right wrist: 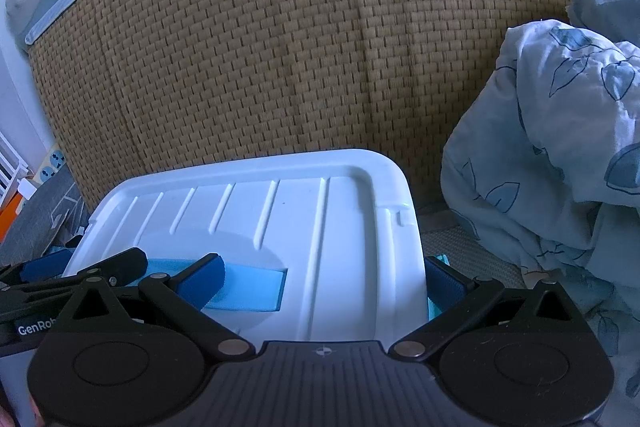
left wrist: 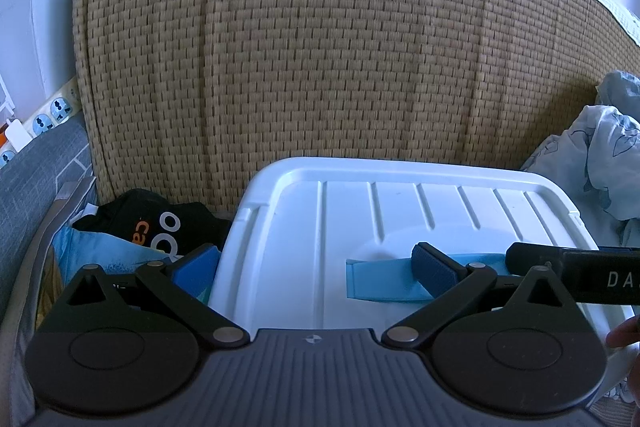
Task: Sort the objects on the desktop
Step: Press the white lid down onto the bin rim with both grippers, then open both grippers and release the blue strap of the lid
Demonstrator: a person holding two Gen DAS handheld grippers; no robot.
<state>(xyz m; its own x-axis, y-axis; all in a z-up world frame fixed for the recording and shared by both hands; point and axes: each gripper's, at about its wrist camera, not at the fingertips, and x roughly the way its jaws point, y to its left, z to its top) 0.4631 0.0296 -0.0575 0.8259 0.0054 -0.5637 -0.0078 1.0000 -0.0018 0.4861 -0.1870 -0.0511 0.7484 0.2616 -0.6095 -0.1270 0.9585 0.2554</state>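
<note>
A white plastic storage box lid (left wrist: 400,211) (right wrist: 304,211) with a light blue handle (left wrist: 380,279) (right wrist: 256,287) in its middle fills the lower centre of both views. My left gripper (left wrist: 314,267) is open wide: its left finger hangs just outside the lid's left edge and its right finger rests over the blue handle. My right gripper (right wrist: 322,281) is open too, with its left finger over the handle and its right finger beyond the lid's right edge. Each gripper shows at the other view's edge (left wrist: 576,277) (right wrist: 76,283). Whether the pads press the lid I cannot tell.
A tall woven straw mat (left wrist: 320,47) (right wrist: 280,39) stands right behind the box. A crumpled pale blue leaf-print quilt (right wrist: 560,147) (left wrist: 608,155) lies to the right. A black bag with orange and white lettering (left wrist: 160,223) sits left of the box, near a power strip (left wrist: 48,119).
</note>
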